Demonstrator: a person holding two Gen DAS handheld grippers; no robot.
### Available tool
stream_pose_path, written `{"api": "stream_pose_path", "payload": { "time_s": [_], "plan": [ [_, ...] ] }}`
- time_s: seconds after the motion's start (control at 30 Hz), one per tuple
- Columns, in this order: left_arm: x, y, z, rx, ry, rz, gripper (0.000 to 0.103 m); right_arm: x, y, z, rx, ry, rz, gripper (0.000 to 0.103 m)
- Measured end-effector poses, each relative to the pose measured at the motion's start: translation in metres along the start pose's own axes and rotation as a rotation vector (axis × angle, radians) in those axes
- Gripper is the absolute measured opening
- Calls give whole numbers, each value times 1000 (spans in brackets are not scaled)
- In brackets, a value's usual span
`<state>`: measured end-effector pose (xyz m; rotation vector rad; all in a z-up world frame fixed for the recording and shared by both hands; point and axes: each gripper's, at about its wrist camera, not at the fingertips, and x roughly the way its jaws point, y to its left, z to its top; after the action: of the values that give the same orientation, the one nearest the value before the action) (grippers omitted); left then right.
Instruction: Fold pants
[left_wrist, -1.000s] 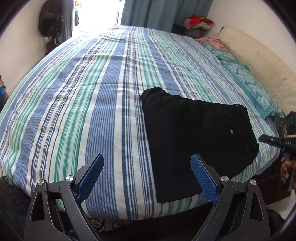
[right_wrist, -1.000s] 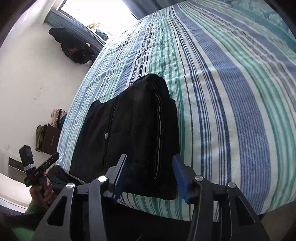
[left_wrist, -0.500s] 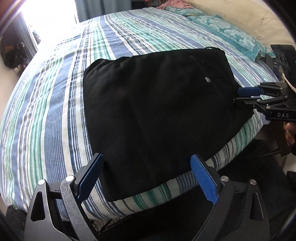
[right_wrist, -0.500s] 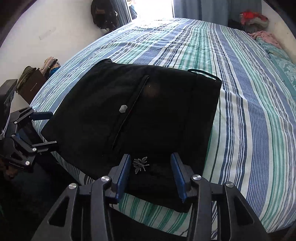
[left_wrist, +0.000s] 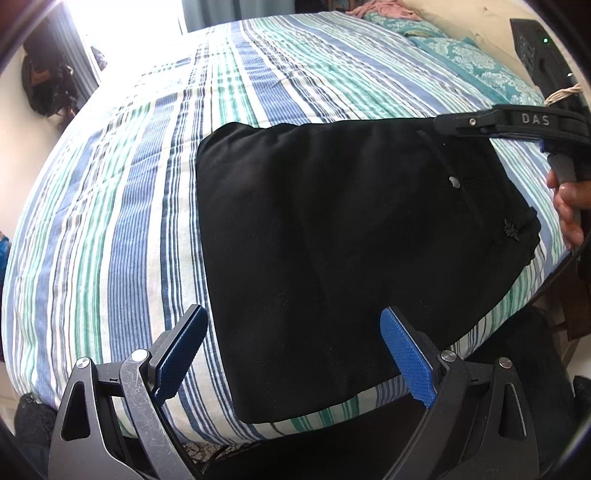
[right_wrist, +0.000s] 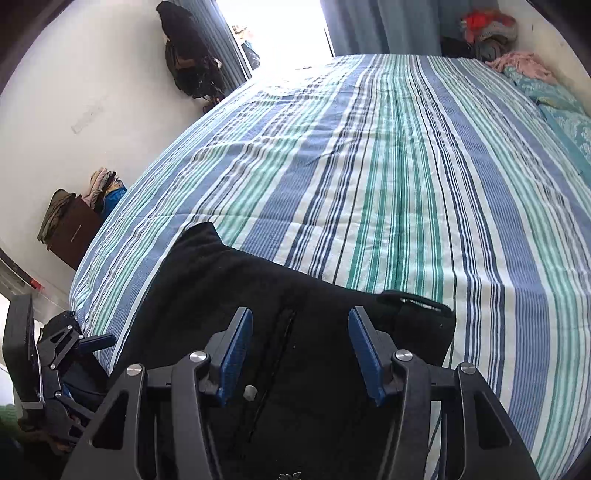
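1. Item: pants (left_wrist: 332, 236), black, 1 piece. Location: on the striped bed (left_wrist: 122, 206), at the near edge and toward its right end in the left view. They lie as a flat, compact, roughly 4-sided packet with a small pale button (left_wrist: 453, 181) on the upper face.

2. Step in hand, by judgement: the packet looks already folded at least once, so you seem to be between folds, or checking the result, with nothing gripped.

3. Left gripper (left_wrist: 295, 350): fingers wide apart and empty. The near left corner of the pants shows between them, lower down on the bed; the blue pads do not appear to touch cloth.

4. Right gripper (right_wrist: 300, 350): fingers at about half spread and opening, with nothing pinched. The upper face of the pants, with its dark seam line (right_wrist: 273, 369), shows between them. Contact cannot be told from this view; the pads look clear of the cloth.

5. Right gripper as seen from the left view: it reaches in from the right over the far right corner of the pants, with your hand (left_wrist: 569, 210) on its handle.

6. Next move, by judgement: if 1 more fold is wanted, bring each pair of fingers down onto an edge at 1 end of the packet, close on all layers, then lift and carry that end over the other.

7. Caution: the packet sits at the edge of the bed, so a pull toward you could drag it off.
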<state>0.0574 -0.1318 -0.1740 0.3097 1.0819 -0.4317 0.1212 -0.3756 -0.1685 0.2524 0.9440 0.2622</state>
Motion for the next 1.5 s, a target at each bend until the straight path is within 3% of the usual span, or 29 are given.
{"api": "stream_pose_path", "payload": {
  "time_s": [0.07, 0.13, 0.27, 0.33, 0.43, 0.5, 0.67, 0.77, 0.8, 0.83, 0.9, 0.97, 1.07, 1.23, 1.3, 1.33, 1.37, 1.4, 1.47, 1.5],
  "plan": [
    [0, 0, 0, 3, -1, 1, 95, 12, -15, -9, 76, 32, -3, 54],
    [-2, 1, 1, 1, -1, 8, 95, 1, -14, -14, 108, 9, -7, 54],
    [-11, 0, -2, -16, -26, -24, 95, -49, 16, -27, 40, -64, -1, 55],
    [-6, -5, -5, -7, -10, -28, 95, -66, 37, -47, -10, -78, 29, 62],
    [4, -12, -13, 14, 16, -27, 96, -59, 58, -88, -79, -26, 20, 63],
    [3, -14, -14, 30, 10, -28, 96, -37, 58, -115, -81, 55, -15, 63],
    [-5, 3, -24, -12, 42, -79, 96, -48, 48, -146, -37, 53, -29, 63],
    [-12, 32, -21, -89, 14, -112, 96, -79, 28, -145, 21, -22, -6, 63],
    [-15, 45, -19, -127, -4, -129, 96, -92, 18, -141, 52, -63, 1, 69],
    [-14, 59, -13, -169, -14, -150, 96, -101, 4, -135, 91, -101, 5, 83],
    [-4, 87, -1, -260, -10, -211, 96, -107, -27, -117, 168, -138, 19, 94],
    [19, 109, 11, -341, 39, -325, 96, -89, -55, -99, 214, -93, 77, 94],
    [56, 121, 17, -411, 144, -459, 96, -47, -77, -77, 239, 13, 198, 84],
    [66, 102, 28, -334, 165, -536, 96, 20, -93, -69, 328, 187, 308, 77],
    [71, 90, 31, -318, 188, -581, 96, 25, -91, -68, 347, 186, 366, 77],
    [71, 84, 32, -306, 185, -573, 88, 25, -89, -70, 346, 189, 378, 75],
    [69, 81, 33, -289, 175, -538, 57, 25, -88, -72, 348, 190, 381, 71],
    [67, 77, 34, -276, 168, -500, 51, 25, -88, -73, 361, 188, 395, 61],
    [60, 76, 38, -280, 135, -492, 25, 21, -87, -73, 383, 167, 440, 47],
    [53, 78, 39, -283, 119, -500, 22, 16, -83, -73, 387, 152, 450, 43]
  ]
}}
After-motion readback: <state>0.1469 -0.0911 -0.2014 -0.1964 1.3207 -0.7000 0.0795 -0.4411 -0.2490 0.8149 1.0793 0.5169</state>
